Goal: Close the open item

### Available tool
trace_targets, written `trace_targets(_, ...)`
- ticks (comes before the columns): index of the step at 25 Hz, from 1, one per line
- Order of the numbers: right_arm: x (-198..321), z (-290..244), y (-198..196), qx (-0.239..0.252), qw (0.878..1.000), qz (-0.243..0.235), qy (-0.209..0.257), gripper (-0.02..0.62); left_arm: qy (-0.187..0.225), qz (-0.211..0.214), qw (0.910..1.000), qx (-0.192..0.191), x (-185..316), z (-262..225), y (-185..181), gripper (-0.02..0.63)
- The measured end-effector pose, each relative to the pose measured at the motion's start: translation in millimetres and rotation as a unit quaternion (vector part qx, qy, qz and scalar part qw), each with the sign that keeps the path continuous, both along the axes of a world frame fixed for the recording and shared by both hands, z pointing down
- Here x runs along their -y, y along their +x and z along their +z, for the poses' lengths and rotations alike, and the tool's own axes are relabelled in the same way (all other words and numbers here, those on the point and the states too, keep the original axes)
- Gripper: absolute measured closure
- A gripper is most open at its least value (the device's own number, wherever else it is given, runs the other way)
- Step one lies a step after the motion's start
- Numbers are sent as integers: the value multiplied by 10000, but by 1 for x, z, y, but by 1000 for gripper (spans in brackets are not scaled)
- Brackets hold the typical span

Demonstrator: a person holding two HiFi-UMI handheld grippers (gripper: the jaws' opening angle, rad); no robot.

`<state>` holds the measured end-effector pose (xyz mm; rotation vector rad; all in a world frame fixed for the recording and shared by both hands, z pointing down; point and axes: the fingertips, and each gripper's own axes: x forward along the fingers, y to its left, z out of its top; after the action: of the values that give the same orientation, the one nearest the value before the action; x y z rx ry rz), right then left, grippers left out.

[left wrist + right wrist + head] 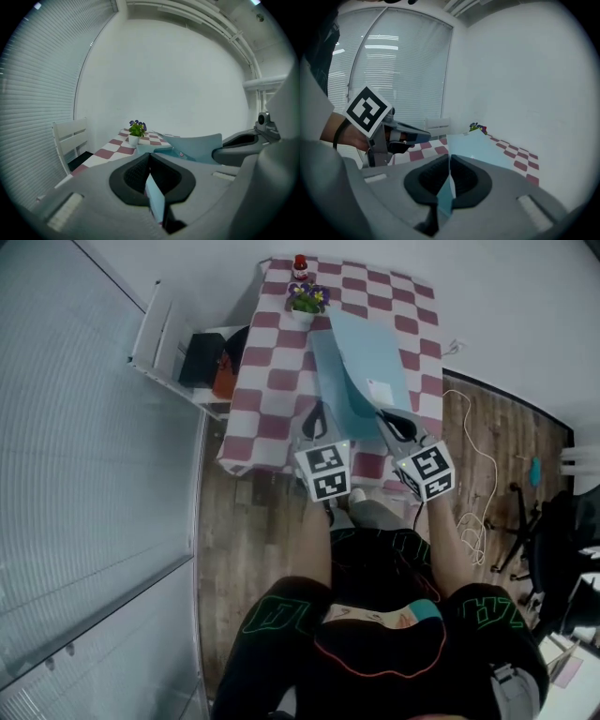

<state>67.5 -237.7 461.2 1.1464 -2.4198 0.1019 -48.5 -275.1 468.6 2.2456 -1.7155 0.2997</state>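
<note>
**Near edge:** surface (272, 381) under a red-and-white checked cloth; bare wooden floor (248, 521) in front, white cable (483, 474) on the floor to the right.

**Left gripper** (149, 157): jaws closed on a thin pale blue flap of the folder (366, 352).

**Right gripper** (449, 159): jaws closed on the folder's other cover, held raised.

**Folder:** open, at the surface's near right part.

**Left side:** white chair (159, 338) against the surface.

**Far end:** potted flowers (307, 298), then a small red figure (300, 266).
</note>
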Motion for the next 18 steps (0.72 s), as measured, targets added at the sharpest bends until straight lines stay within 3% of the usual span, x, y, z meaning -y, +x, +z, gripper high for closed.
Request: trace_targets(18,-3,69,-50,-618,9862,-1200,-954,571,-741,-653,9950,-154,0,54,-34,602)
